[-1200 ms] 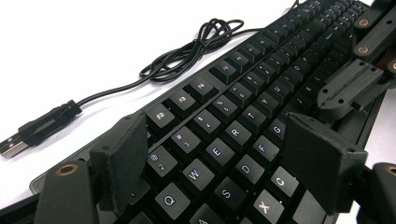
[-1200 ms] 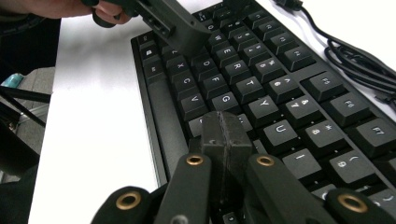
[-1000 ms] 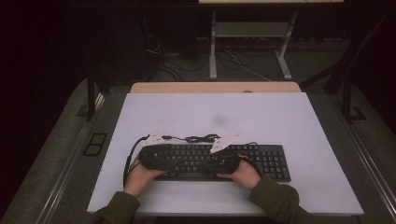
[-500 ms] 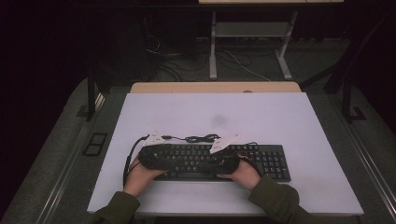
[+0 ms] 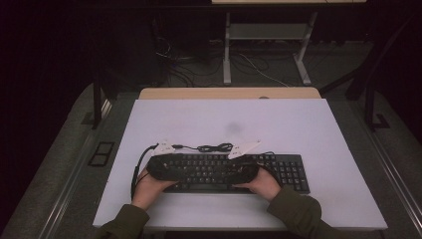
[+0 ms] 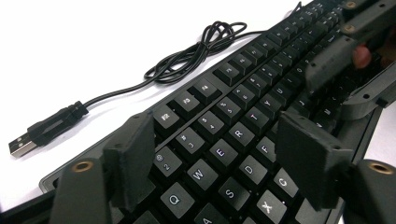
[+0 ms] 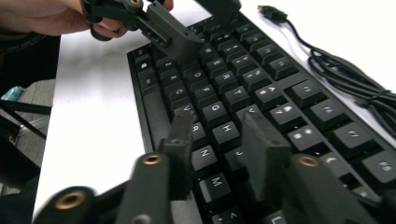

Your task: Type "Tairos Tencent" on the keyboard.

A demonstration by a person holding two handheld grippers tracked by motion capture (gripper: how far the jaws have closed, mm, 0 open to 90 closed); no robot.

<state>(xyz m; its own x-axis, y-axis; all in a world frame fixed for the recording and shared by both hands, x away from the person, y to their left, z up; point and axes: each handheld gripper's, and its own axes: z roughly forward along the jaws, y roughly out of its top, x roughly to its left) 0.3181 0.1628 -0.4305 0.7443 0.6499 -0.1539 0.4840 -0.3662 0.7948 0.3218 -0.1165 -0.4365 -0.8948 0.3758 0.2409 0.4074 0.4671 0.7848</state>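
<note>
Hands are staying put since the earlier frames; the change is in the jaws: those of the right hand-held gripper point(image 7: 217, 135), pressed together a moment ago, have just been opening, while those of the left hand-held gripper point(image 6: 229, 163) have just been closing a little. Nothing is sitting clamped between either pair.

From the high view, the flat black plastic computer keyboard point(image 5: 234, 169) is lying on the near part of the white table point(image 5: 298, 124), its thin black cable point(image 5: 214, 147) coiled just behind it. The left gripper view is revealing the silver-tipped USB plug point(image 6: 23, 144) lying on the table, and letter keys between its spread jaws. The right gripper view is showing its jaws parted narrowly over the middle letter rows, with the left hand-held gripper hovering farther along the keyboard.
</note>
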